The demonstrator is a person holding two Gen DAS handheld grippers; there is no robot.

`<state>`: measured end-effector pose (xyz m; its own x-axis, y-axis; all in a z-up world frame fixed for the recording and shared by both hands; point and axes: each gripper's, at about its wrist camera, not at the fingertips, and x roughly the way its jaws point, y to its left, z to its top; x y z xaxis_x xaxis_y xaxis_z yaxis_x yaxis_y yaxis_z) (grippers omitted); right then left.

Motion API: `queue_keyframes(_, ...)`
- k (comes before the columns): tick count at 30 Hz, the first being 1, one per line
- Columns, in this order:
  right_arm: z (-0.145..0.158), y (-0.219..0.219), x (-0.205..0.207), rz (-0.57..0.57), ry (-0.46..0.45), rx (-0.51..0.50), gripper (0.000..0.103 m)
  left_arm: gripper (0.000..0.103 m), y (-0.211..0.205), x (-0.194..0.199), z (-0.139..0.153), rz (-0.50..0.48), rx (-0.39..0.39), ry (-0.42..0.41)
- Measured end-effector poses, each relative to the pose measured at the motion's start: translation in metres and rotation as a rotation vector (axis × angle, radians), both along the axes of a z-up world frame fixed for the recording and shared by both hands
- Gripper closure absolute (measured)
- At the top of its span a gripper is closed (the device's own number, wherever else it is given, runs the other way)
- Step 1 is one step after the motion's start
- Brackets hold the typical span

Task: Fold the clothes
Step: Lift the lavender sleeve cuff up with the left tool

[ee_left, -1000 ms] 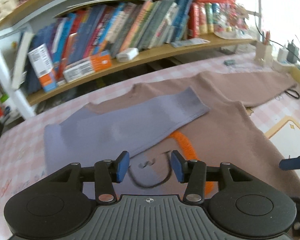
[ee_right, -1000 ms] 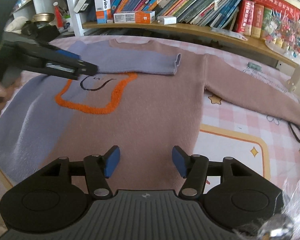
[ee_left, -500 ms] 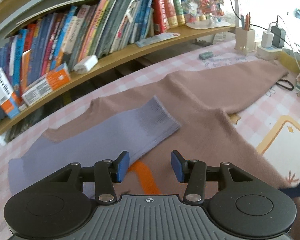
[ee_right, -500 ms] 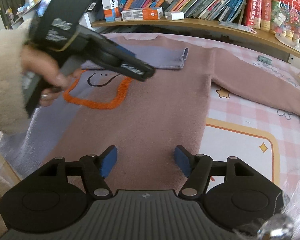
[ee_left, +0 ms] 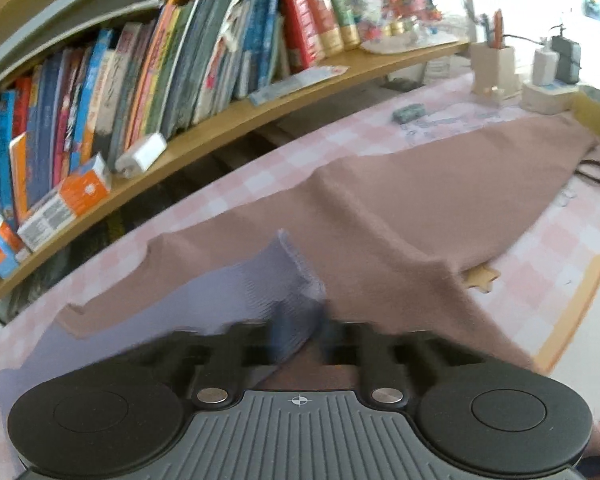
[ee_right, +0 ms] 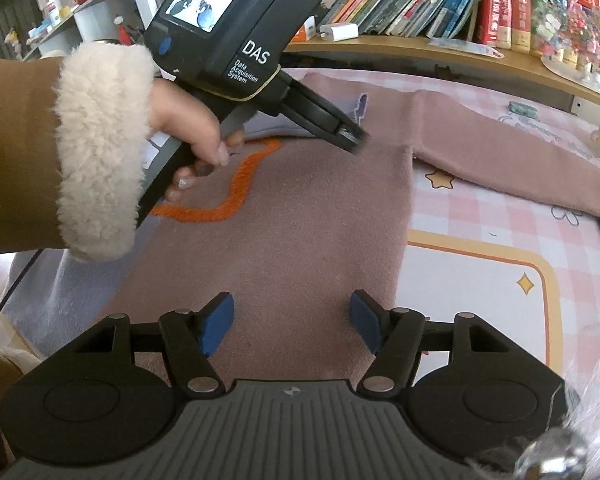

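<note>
A brown sweater (ee_right: pixel 300 208) with an orange outline patch (ee_right: pixel 236 184) lies flat on the table, its brown sleeve (ee_left: pixel 460 184) stretched out to the right. Its lavender sleeve (ee_left: pixel 236 292) is folded across the chest. My left gripper (ee_left: pixel 302 330) looks shut on that sleeve's ribbed cuff, which curls up between the blurred fingers. In the right wrist view, a hand (ee_right: pixel 192 120) in a fleece-cuffed sleeve holds the left gripper (ee_right: pixel 354 138) at the cuff (ee_right: pixel 360 104). My right gripper (ee_right: pixel 292 322) hovers open over the sweater's lower body, holding nothing.
A pink checked tablecloth (ee_right: pixel 500 240) covers the table. A low wooden shelf of books (ee_left: pixel 180 80) runs along the far edge. At the far right stand a pen holder (ee_left: pixel 492 68) and chargers (ee_left: pixel 556 64), with a black loop (ee_left: pixel 596 172) by the sleeve end.
The left gripper swung right and forward to the lavender cuff and closed on it, lifting the cuff edge. The right gripper stayed open and nearly still.
</note>
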<state>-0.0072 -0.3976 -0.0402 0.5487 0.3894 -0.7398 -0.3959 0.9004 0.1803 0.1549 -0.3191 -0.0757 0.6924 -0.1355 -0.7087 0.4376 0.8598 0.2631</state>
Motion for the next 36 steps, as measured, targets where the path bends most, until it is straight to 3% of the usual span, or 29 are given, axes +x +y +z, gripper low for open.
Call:
queue_keyframes(6,0.0,0.007,0.0,-0.027,-0.002,-0.025,0.04,0.098,0.059,0.0,0.038,0.129,-0.19,-0.058)
queue_keyframes(12,-0.001,0.015,-0.001,-0.054,-0.006,-0.058,0.039,0.098,0.205,-0.022,0.091,0.406,-0.315,-0.173)
queue_keyframes(14,-0.001,0.018,-0.001,-0.063,-0.007,-0.072,0.038,0.098,0.26,-0.034,0.102,0.52,-0.314,-0.198)
queue_keyframes(18,-0.003,0.03,0.0,-0.07,-0.01,-0.125,0.032,0.098,0.35,-0.055,0.111,0.685,-0.226,-0.246)
queue_keyframes(25,-0.004,0.042,0.005,-0.126,0.008,-0.164,0.028,0.098,0.445,-0.071,0.107,0.843,-0.184,-0.263)
queue_keyframes(32,-0.004,0.052,0.007,-0.215,0.02,-0.186,0.027,0.098,0.49,-0.077,0.094,0.866,-0.196,-0.247)
queue_keyframes(35,-0.004,0.055,0.009,-0.243,0.03,-0.193,0.027,0.094,0.498,-0.078,0.087,0.855,-0.205,-0.209)
queue_keyframes(36,-0.003,0.055,0.009,-0.25,0.034,-0.195,0.027,0.087,0.497,-0.08,0.084,0.849,-0.212,-0.188)
